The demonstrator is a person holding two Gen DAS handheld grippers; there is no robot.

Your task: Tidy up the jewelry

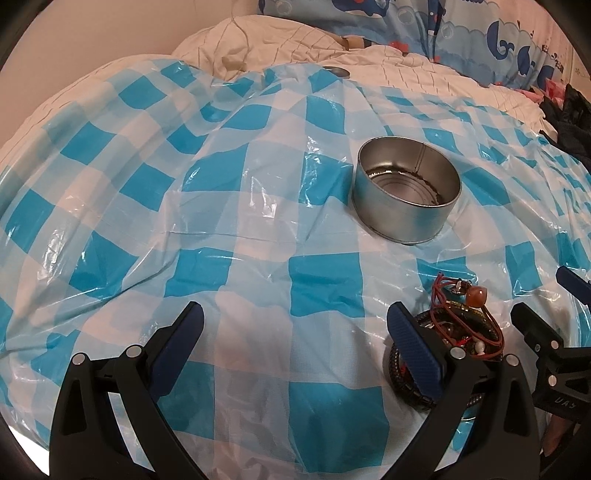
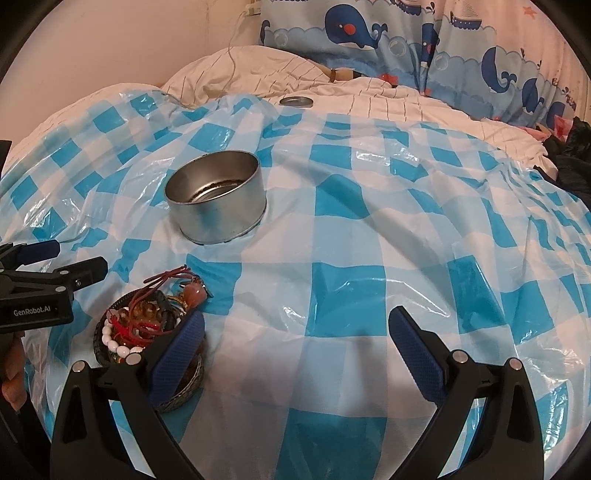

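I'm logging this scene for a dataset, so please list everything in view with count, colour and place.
Tin: one, silver, open, upright on the sheet.
Jewelry pile: one tangle, red cords, white beads, dark braided bands, between the tools.
Lid: one, silver, far edge of the sheet.
Plastic sheet: one, blue-white check, over the bed.
Whale pillows: blue, at back.
Dark clothes: far right.
Left tool: open.
Right tool: open.

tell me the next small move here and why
Probably ease the right gripper left and down over the jewelry pile to pinch one bracelet. Both grippers are open and hold nothing, the pile lies tangled on the checked plastic sheet, and the metal tin beyond it looks empty, ready to receive pieces.
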